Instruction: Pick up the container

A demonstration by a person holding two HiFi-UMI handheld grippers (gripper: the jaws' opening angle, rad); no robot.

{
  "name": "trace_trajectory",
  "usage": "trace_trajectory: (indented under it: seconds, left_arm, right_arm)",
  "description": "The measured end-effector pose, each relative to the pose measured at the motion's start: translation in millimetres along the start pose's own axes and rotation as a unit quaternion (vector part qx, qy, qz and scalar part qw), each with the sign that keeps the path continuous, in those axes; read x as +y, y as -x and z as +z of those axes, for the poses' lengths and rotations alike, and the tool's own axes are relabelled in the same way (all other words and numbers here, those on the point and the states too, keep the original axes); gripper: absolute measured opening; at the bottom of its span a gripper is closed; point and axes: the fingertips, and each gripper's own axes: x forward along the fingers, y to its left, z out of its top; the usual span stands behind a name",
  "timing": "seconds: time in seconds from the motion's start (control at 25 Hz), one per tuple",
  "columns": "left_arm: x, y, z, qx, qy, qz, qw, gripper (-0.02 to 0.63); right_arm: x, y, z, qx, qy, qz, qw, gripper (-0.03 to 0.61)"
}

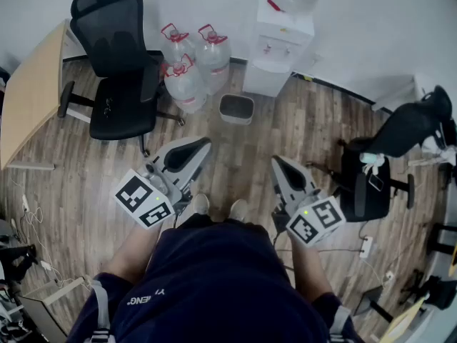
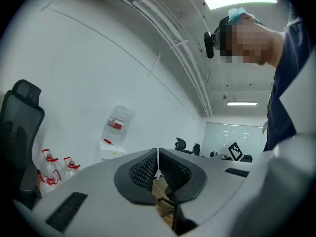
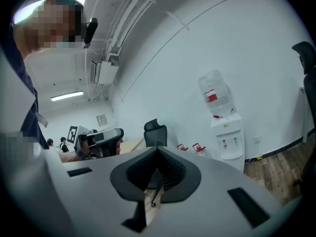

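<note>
A small grey bin-like container [image 1: 236, 108] stands on the wood floor, in front of the white water dispenser [image 1: 278, 45]. Three clear water jugs with red caps [image 1: 189, 63] stand to its left. I hold my left gripper [image 1: 203, 145] low in front of me, jaws shut and empty, pointing toward the container from about a step away. My right gripper [image 1: 277, 161] is beside it, also shut with nothing in it. In the left gripper view the left gripper [image 2: 158, 164] has its ribbed pads pressed together. In the right gripper view the right gripper [image 3: 158, 166] looks the same. The container is hidden in both gripper views.
A black office chair [image 1: 118, 63] stands at the left beside a wooden desk [image 1: 28, 91]. Another black chair [image 1: 400, 138] with things on it is at the right. Cables and a power strip [image 1: 366, 246] lie on the floor. My shoes [image 1: 218, 207] are just below the grippers.
</note>
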Motion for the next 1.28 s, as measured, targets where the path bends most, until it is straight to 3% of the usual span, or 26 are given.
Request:
trace_trajectory:
  seconds: [0.48, 0.92, 1.28]
  left_arm:
    - [-6, -14, -12, 0.007, -0.002, 0.011, 0.9999, 0.035]
    - [-22, -40, -18, -0.002, -0.01, 0.045, 0.999, 0.035]
    - [8, -73, -18, -0.003, -0.003, 0.058, 0.9983, 0.035]
  right_arm:
    - [-20, 8, -8, 0.009, -0.024, 0.01, 1.0, 0.015]
    - [-62, 32, -3, 0.013, -0.023, 0.028, 0.999, 0.015]
    - [-99, 6, 7, 0.021, -0.023, 0.031, 0.999, 0.015]
